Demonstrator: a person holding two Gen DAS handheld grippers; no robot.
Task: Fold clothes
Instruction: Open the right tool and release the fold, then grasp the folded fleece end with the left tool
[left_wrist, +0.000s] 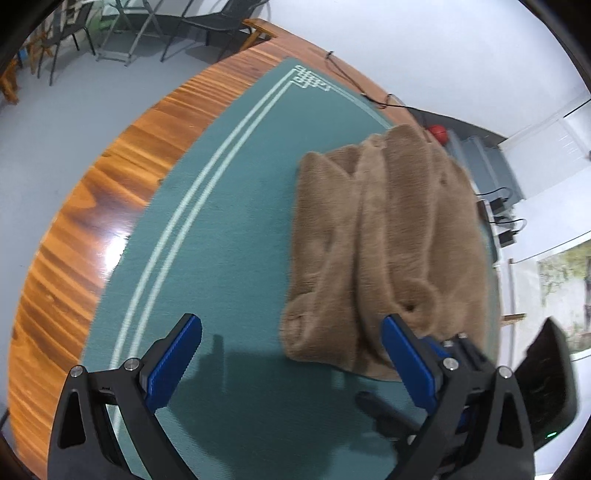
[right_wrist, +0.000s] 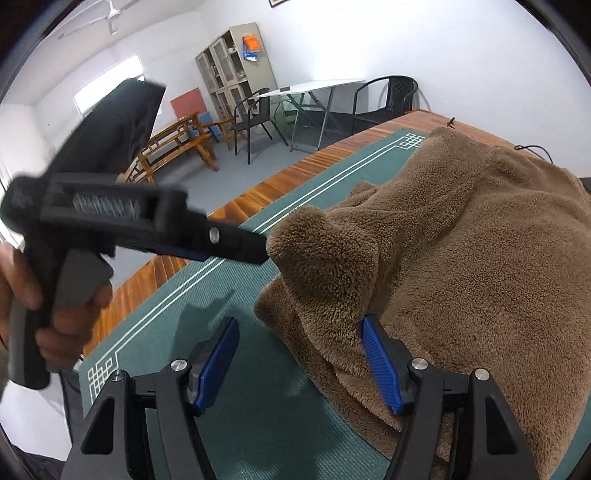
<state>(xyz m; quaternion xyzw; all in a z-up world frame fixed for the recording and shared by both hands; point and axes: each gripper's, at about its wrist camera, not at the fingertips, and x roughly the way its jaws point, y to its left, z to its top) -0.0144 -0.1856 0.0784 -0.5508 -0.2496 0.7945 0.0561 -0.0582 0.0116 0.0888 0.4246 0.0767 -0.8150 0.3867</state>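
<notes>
A brown fleece garment (left_wrist: 388, 240) lies folded into a long bundle on the green mat (left_wrist: 229, 229), toward the mat's right side. My left gripper (left_wrist: 291, 319) hovers open above the mat just left of the bundle's near end, nothing between its blue pads. In the right wrist view the garment (right_wrist: 461, 258) fills the right half. My right gripper (right_wrist: 299, 323) stands open over its near edge, one pad (right_wrist: 380, 365) against the fleece and a flap of cloth lying loosely between the jaws. A hand holds the left gripper (right_wrist: 258, 253), seen side on, its tip beside a raised fold.
The mat covers a wooden table (left_wrist: 92, 206) with its edge to the left and far side. Black cables (left_wrist: 373, 96) and a red object (left_wrist: 437, 133) lie at the far edge. Chairs (right_wrist: 251, 122), a glass table (right_wrist: 314, 88), wooden benches (right_wrist: 177, 140) and a cabinet (right_wrist: 236, 66) stand beyond.
</notes>
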